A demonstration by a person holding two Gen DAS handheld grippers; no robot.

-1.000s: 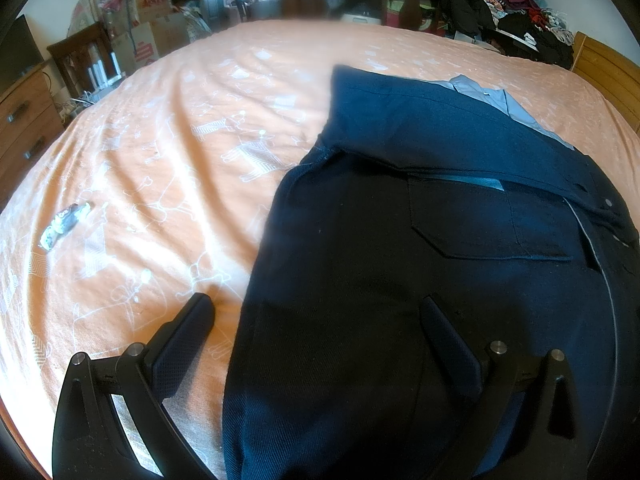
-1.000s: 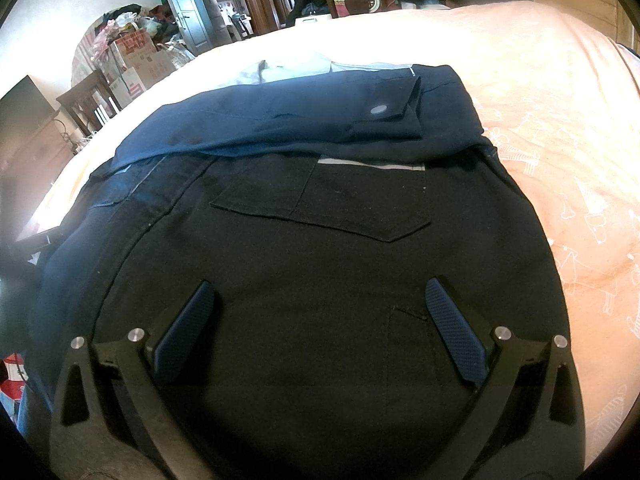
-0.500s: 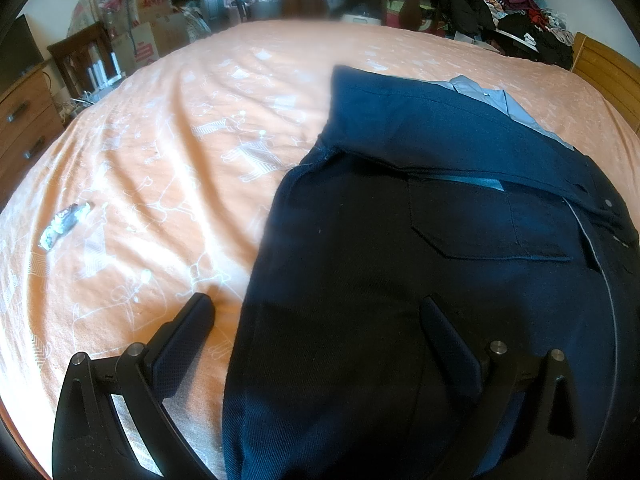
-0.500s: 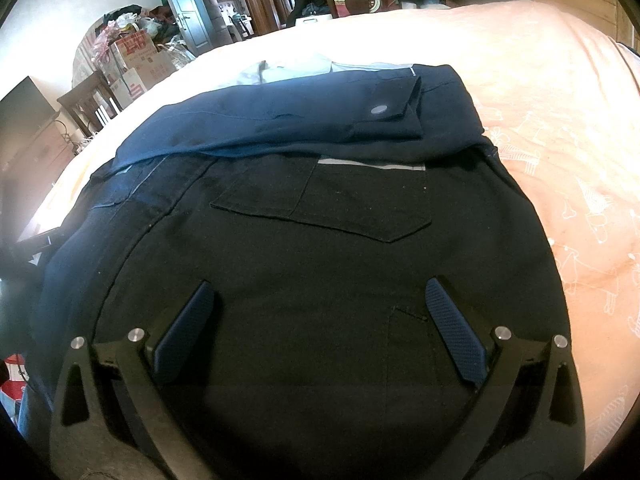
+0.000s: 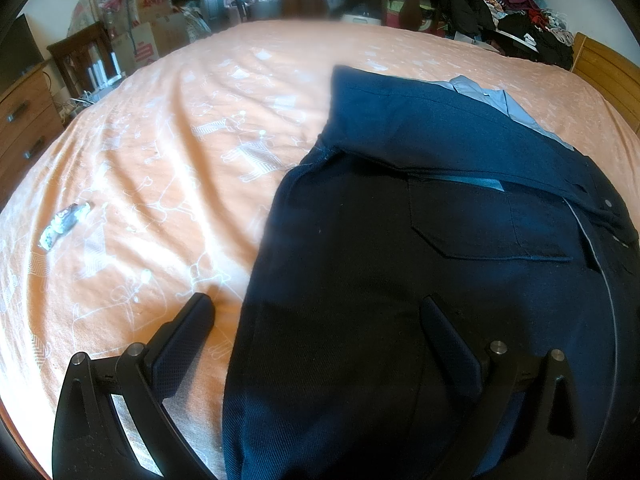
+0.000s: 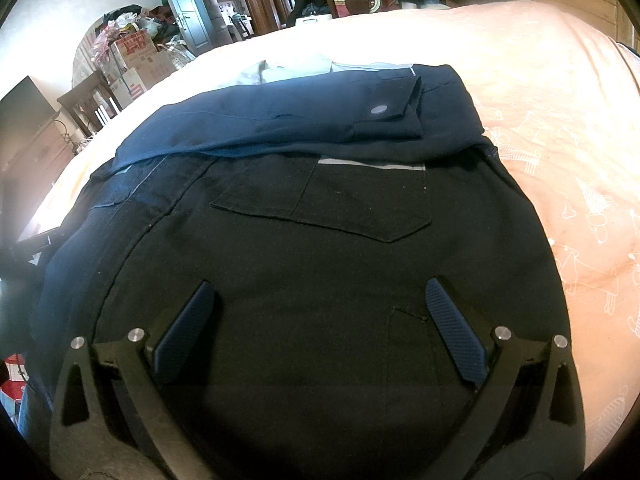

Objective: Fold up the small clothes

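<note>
My left tongs (image 5: 316, 312) gape wide astride the near left edge of the dark blue garment (image 5: 420, 272) spread on the orange bed (image 5: 160, 168); my right tongs (image 6: 320, 300), equally spread, hover over its middle, its folded band running crosswise just ahead.

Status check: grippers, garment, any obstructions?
Left gripper open, right gripper open, both over dark navy garment. Sleeve folded across. Small wrapper off to left.
</note>
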